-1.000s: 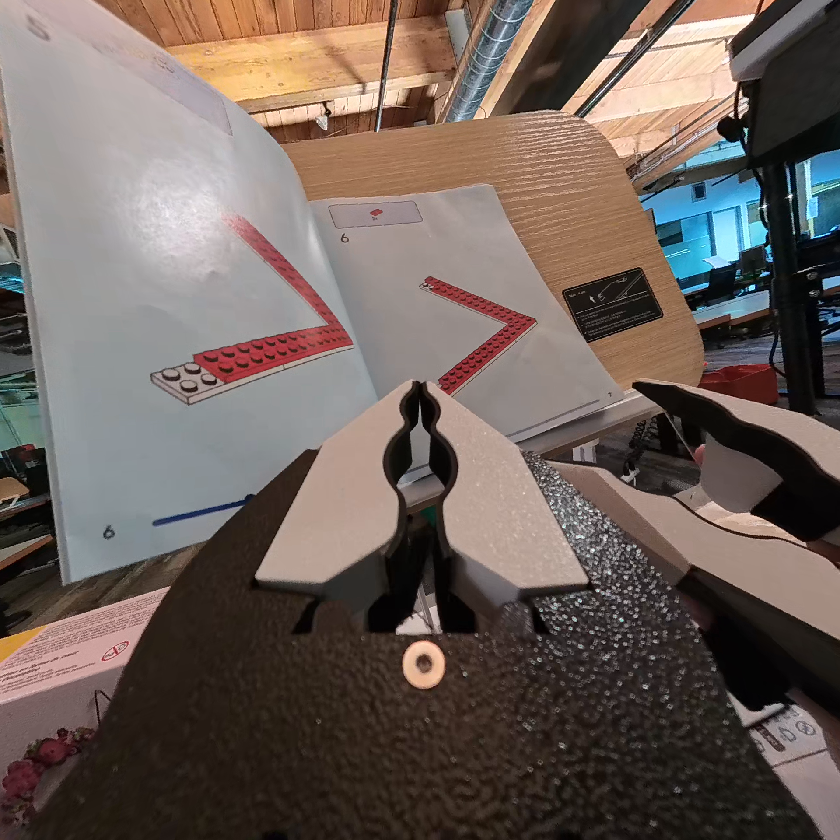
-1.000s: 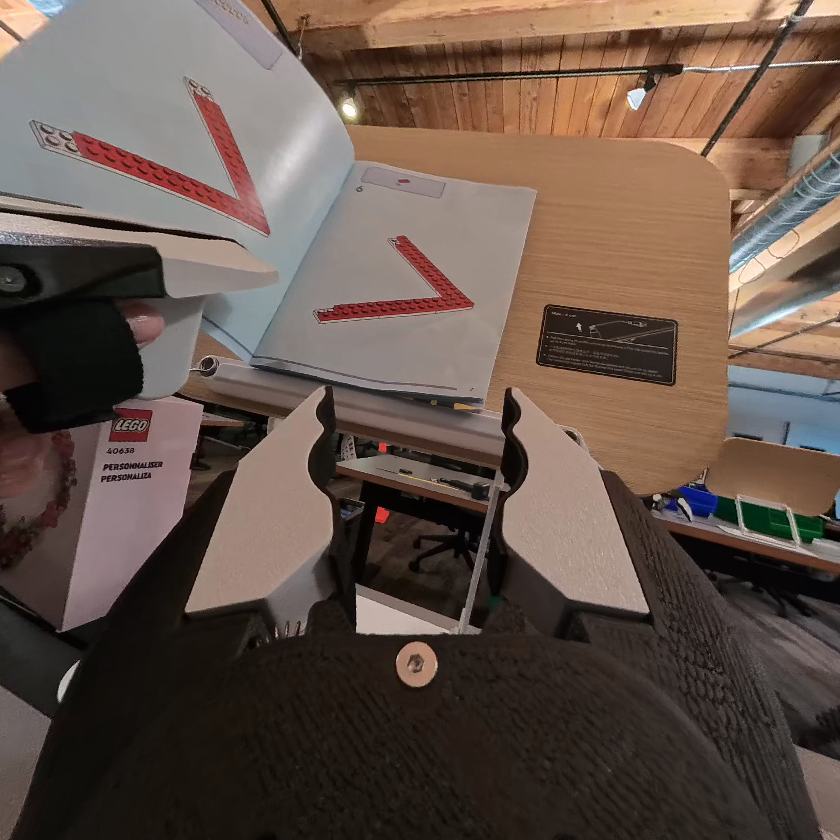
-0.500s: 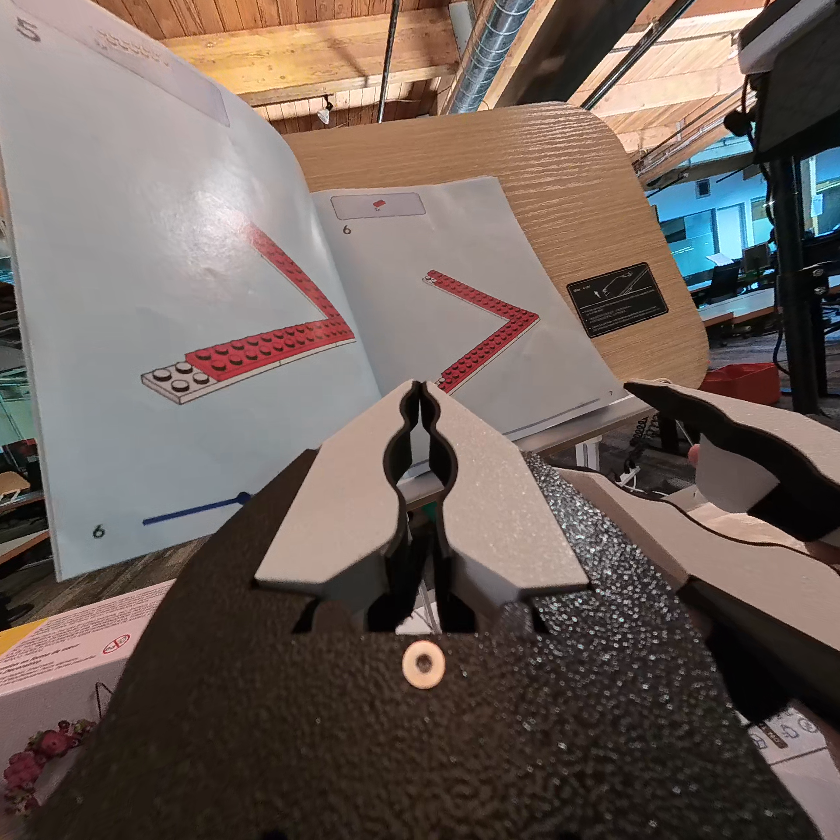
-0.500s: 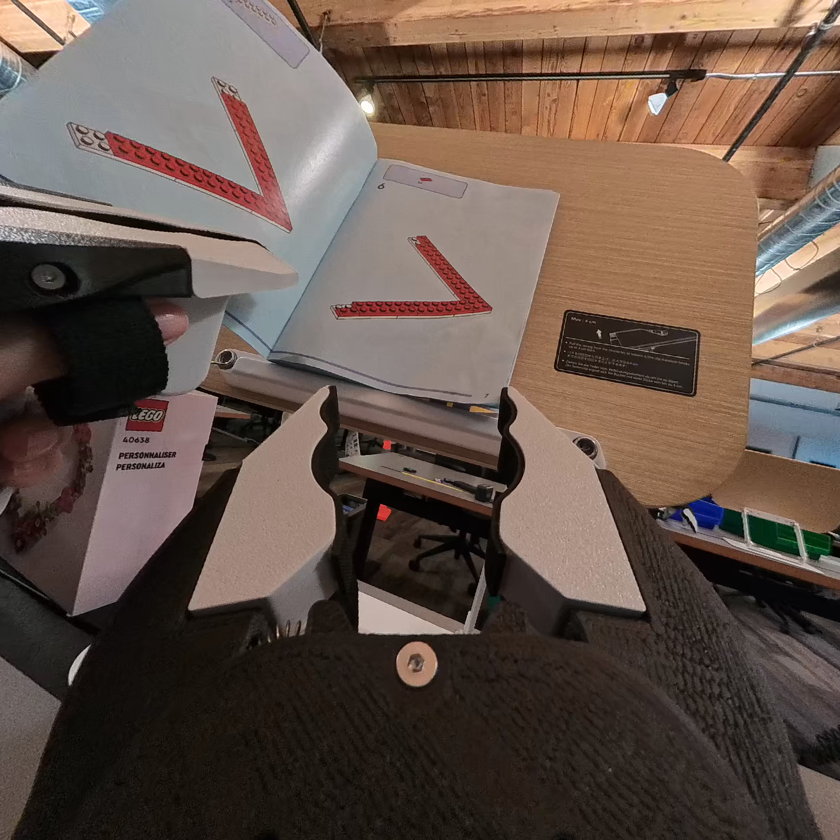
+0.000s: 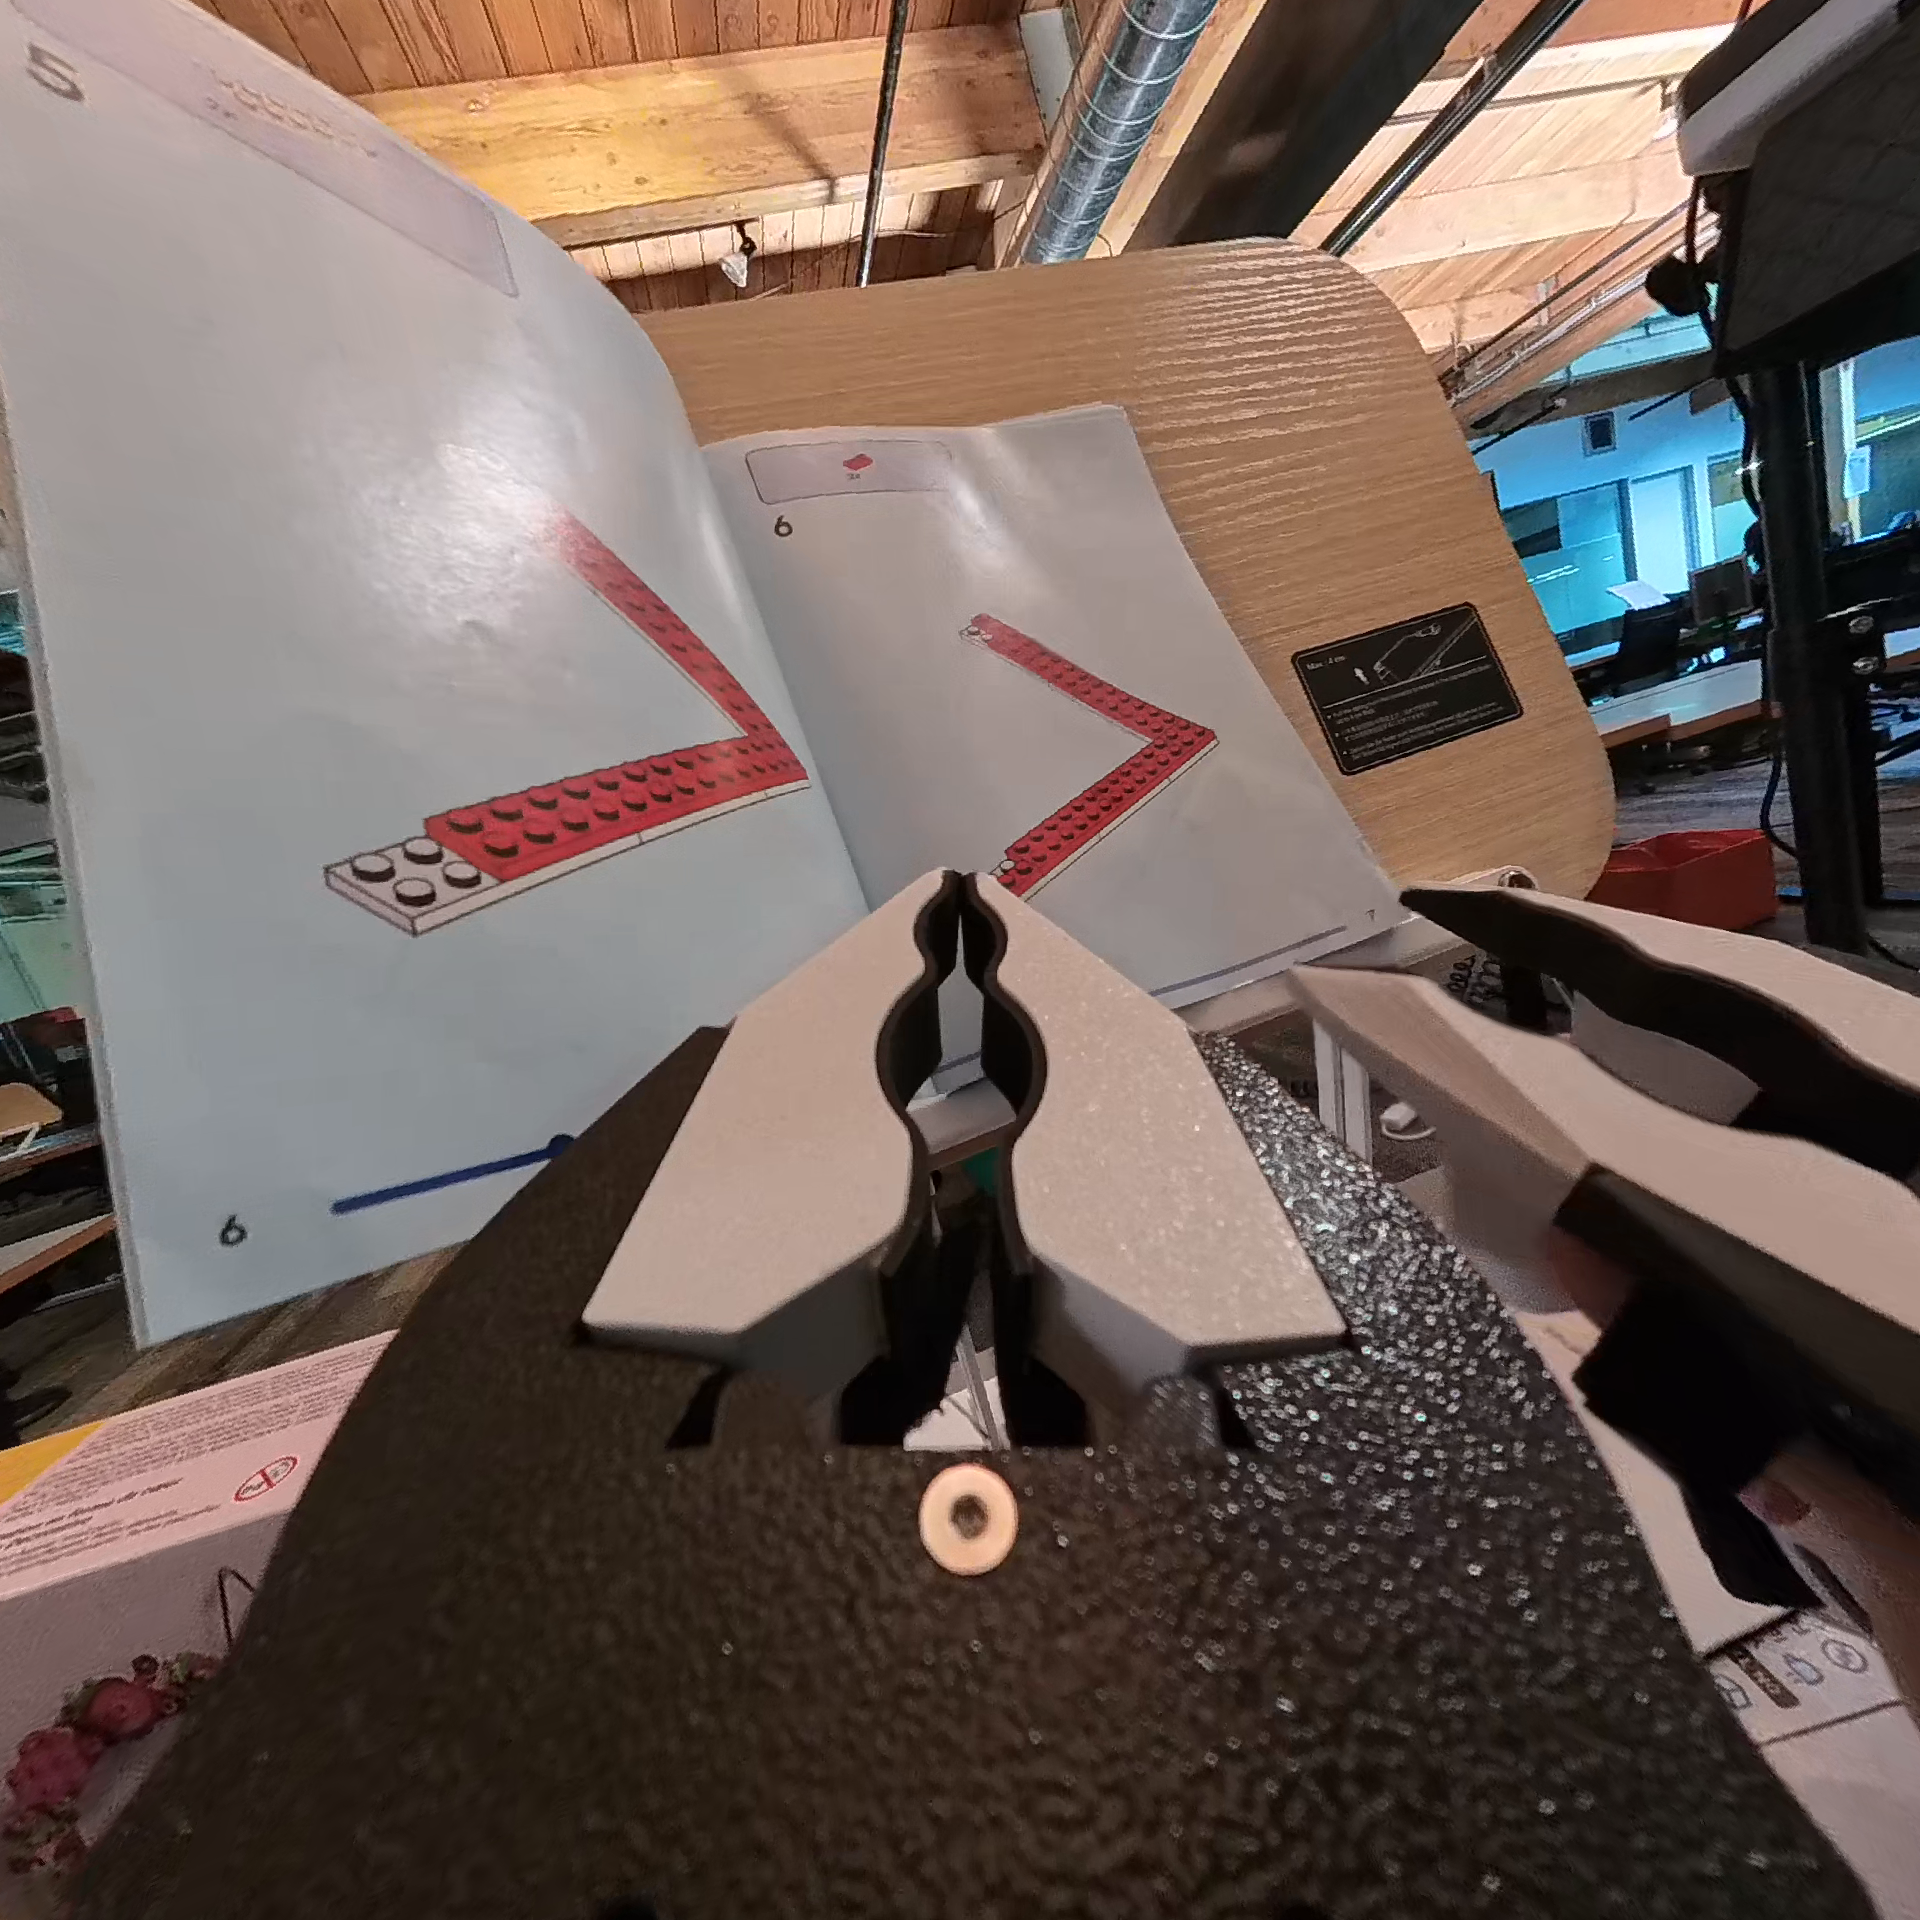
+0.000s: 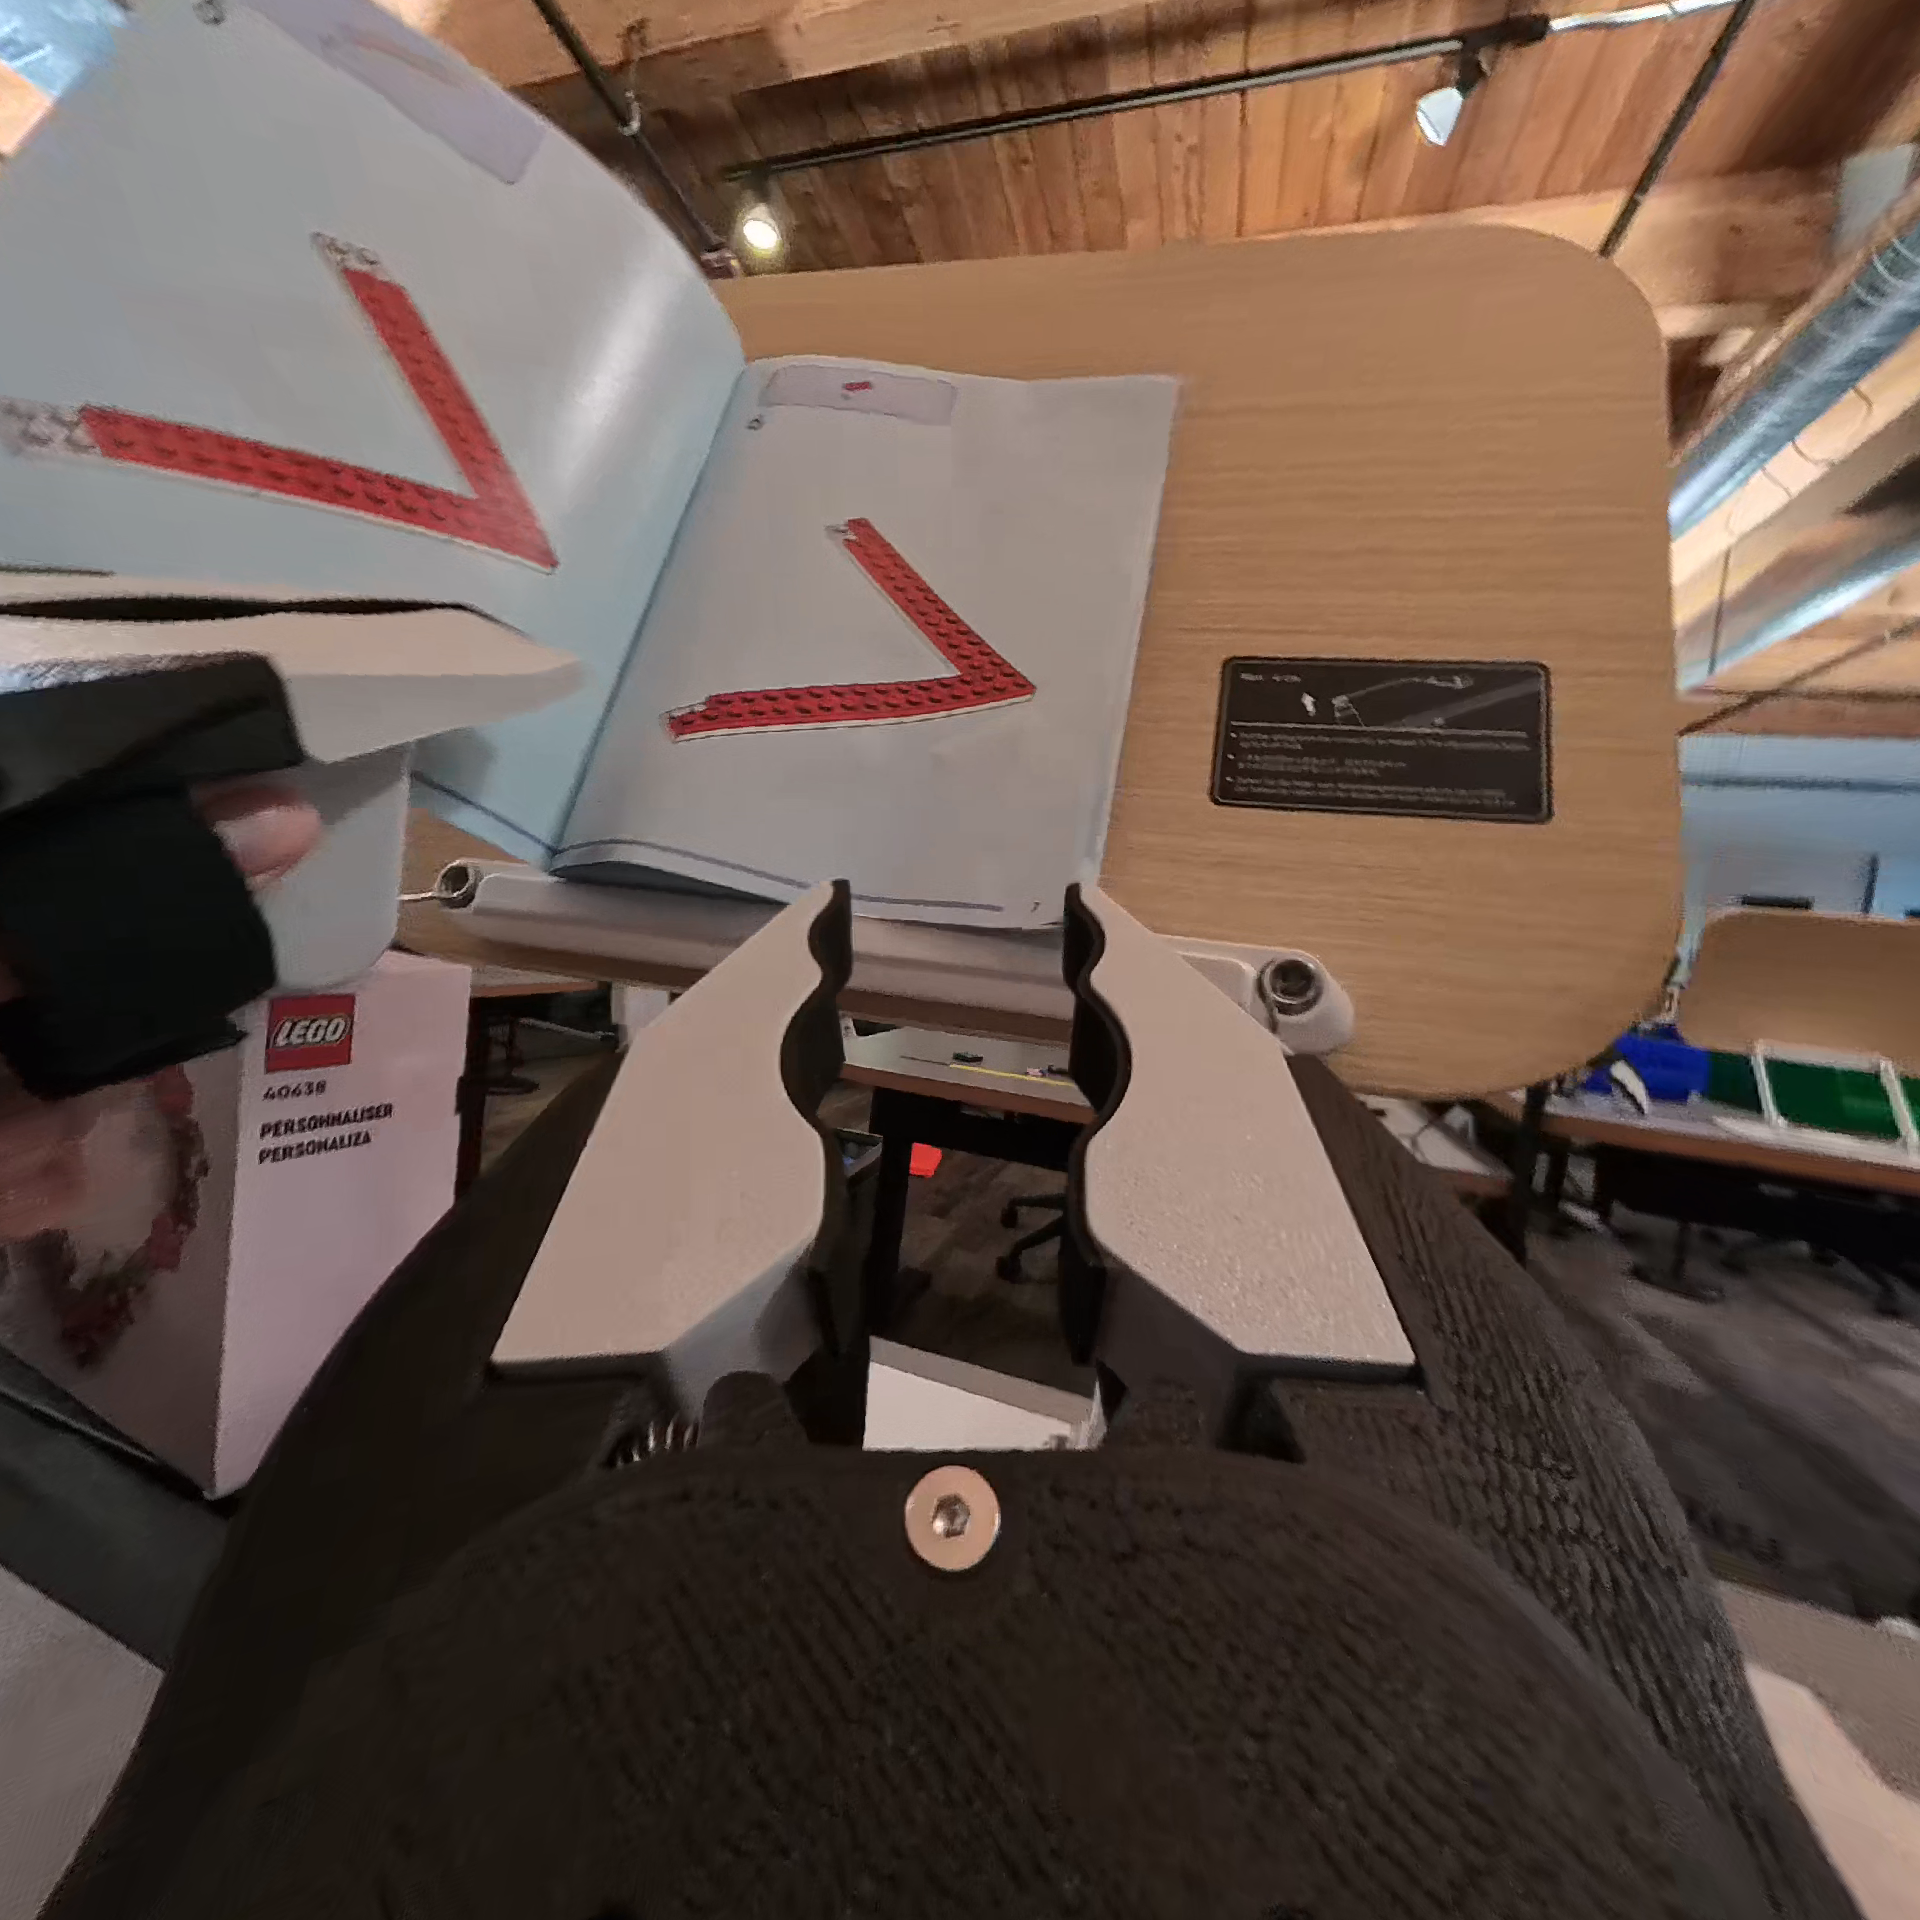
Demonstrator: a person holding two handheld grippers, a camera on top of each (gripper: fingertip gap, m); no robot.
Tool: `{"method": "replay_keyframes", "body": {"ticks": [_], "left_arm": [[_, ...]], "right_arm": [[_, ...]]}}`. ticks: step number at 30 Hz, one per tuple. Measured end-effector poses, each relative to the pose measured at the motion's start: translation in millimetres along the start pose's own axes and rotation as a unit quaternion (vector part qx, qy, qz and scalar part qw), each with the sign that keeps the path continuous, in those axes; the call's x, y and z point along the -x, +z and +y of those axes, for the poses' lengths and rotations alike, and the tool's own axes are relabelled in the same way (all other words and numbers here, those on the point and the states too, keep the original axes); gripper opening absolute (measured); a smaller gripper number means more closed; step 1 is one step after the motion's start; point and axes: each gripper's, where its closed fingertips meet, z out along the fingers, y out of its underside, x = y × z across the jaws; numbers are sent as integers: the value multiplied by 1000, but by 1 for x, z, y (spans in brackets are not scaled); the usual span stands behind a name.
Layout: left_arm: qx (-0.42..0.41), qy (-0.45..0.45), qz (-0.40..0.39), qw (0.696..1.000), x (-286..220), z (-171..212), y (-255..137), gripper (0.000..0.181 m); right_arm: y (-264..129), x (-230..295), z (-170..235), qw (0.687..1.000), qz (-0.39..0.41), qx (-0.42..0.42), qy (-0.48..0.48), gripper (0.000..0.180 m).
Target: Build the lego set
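An open instruction booklet [image 5: 987,675] leans on a tilted wooden board [image 5: 1247,343]; both pages picture a red V-shaped plate strip. Its left page [image 5: 312,571] curls up toward me. My left gripper [image 5: 958,883] is shut in front of the booklet's lower middle, and I see nothing between its tips. My right gripper [image 6: 956,904] is open and empty, pointing at the bottom edge of the booklet's right page [image 6: 883,623]. Each gripper shows in the other's view: the right [image 5: 1361,935], the left [image 6: 520,665]. No loose bricks are visible.
A white set box [image 6: 332,1143] stands at the lower left, also in the left wrist view [image 5: 125,1507]. A grey ledge [image 6: 623,914] holds the booklet. A black sticker [image 6: 1382,743] is on the board. Desks, a red bin [image 5: 1683,883] and green bins [image 6: 1818,1091] lie beyond. To the black sticker [image 6: 1382,743]: right tips about 8 cm, left tips about 15 cm. Seen from the left wrist view [image 5: 1415,689] as well.
Both grippers have moved closer to the booklet, which now looks larger. The right gripper's jaws stay open and the left's stay shut.
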Motion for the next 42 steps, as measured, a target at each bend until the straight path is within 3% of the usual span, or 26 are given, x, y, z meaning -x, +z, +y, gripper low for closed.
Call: {"method": "replay_keyframes", "body": {"ticks": [8, 16, 27, 35, 42], "left_arm": [[0, -1, 2, 1000, 0, 0, 0, 0], [0, -6, 6, 1000, 0, -1, 0, 0], [4, -23, 32, 999, 1, -9, -3, 0], [6, -41, 119, 992, -9, -31, -11, 0], [11, -78, 105, 991, 15, -45, -19, 0]], "right_arm": [[-1, -16, -1, 998, 21, -1, 51, 13], [1, -16, -2, 998, 20, 2, 62, 1], [5, -4, -6, 1000, -3, 10, 29, 0], [8, 31, -16, 998, -64, 3, -27, 0], [8, 60, -22, 990, -121, -1, -67, 0]]}}
